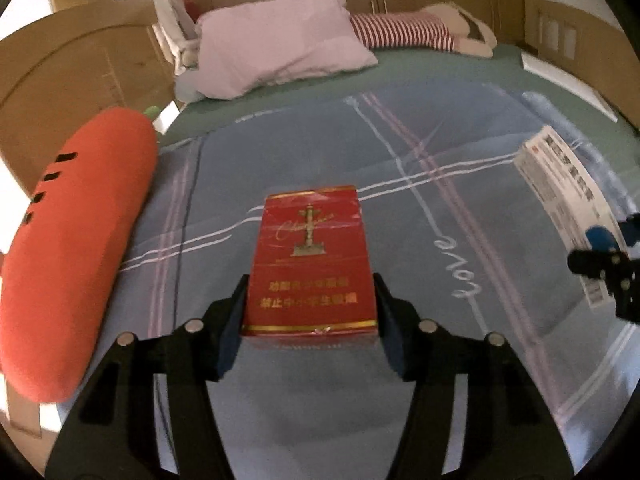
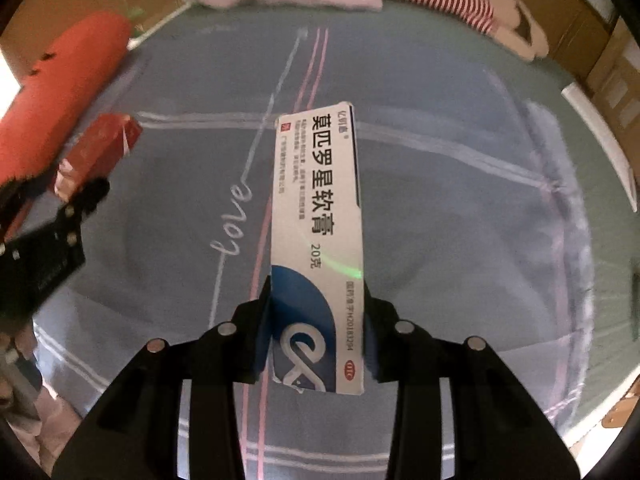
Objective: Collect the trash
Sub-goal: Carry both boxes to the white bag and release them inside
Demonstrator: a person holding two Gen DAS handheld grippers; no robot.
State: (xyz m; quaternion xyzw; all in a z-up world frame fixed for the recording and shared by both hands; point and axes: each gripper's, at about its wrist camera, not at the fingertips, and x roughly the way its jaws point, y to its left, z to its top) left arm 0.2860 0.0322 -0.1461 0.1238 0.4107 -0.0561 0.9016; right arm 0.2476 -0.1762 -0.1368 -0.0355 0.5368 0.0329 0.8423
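Observation:
My left gripper [image 1: 310, 312] is shut on a red cigarette pack [image 1: 310, 260] with gold print, held above the blue bedspread [image 1: 280, 152]. My right gripper [image 2: 318, 312] is shut on a long white ointment box [image 2: 318, 208] with a blue end and black characters, also held above the bed. In the left wrist view the white box [image 1: 568, 208] and the right gripper [image 1: 600, 268] show at the far right. In the right wrist view the red pack [image 2: 100, 152] and the left gripper [image 2: 52, 232] show at the left.
An orange carrot-shaped cushion [image 1: 68, 248] lies along the bed's left edge. A pink pillow [image 1: 280, 48] and a red-and-white striped plush [image 1: 404, 32] lie at the head of the bed. Wooden furniture [image 1: 60, 72] stands on the left.

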